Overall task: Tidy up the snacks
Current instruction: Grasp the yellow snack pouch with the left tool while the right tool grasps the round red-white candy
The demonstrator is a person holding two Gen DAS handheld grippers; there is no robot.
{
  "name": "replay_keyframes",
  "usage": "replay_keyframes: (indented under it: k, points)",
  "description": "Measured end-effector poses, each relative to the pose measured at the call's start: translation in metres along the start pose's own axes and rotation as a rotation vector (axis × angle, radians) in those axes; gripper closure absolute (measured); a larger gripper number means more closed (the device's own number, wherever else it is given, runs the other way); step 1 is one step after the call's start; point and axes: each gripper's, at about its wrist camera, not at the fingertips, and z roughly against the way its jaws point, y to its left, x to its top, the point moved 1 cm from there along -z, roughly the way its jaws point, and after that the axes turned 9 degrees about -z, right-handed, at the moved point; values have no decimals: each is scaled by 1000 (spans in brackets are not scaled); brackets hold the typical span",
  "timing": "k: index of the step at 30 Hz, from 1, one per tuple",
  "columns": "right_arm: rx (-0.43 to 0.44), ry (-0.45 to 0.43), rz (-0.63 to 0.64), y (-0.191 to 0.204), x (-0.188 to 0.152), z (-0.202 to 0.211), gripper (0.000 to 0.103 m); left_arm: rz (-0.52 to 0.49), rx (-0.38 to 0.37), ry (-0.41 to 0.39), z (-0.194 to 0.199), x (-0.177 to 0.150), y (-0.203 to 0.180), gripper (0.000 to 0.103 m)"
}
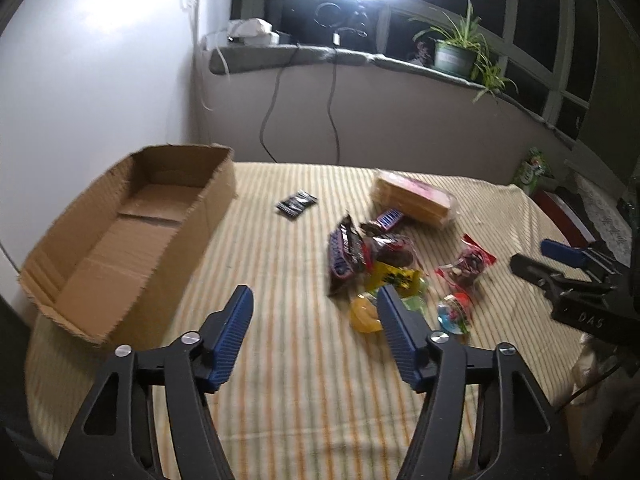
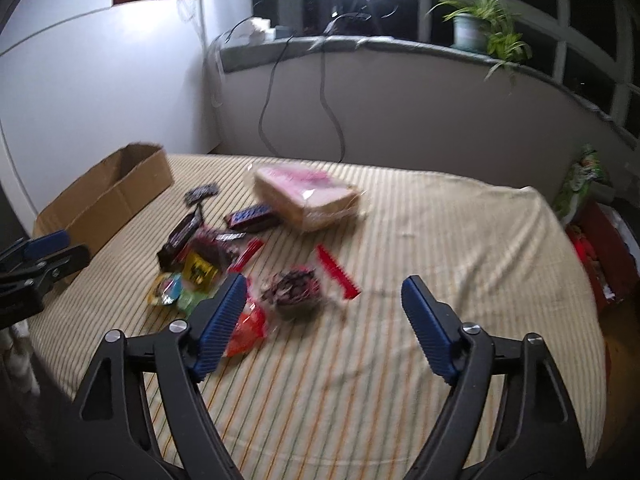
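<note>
Both the left gripper point(image 1: 314, 308) and right gripper point(image 2: 322, 300) hung wide open and empty above the worktop point(image 1: 280, 360). The snacks point(image 1: 372, 256) lay heaped mid-worktop, the cardboard box point(image 1: 120, 236) at its left edge. Overlapping slippery wrappers risked a double pick or a slip.

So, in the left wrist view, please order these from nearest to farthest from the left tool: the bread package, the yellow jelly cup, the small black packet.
From the left tool:
1. Yellow jelly cup, just beside its right finger.
2. Small black packet, farther up the cloth, centre.
3. Bread package, far right; its distance is close to the packet's, so 2 and 3 are nearly tied.
</note>
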Motion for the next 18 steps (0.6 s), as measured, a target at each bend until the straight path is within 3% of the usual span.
replay_keyframes:
  k: [7,18]
  points:
    - [91,102,46,16,-15,-18,37,21,-112,57,-19,-4,-10,47]
    - [203,209,52,32,-30,-39,42,19,-184,117,-47,-1,-22,47]
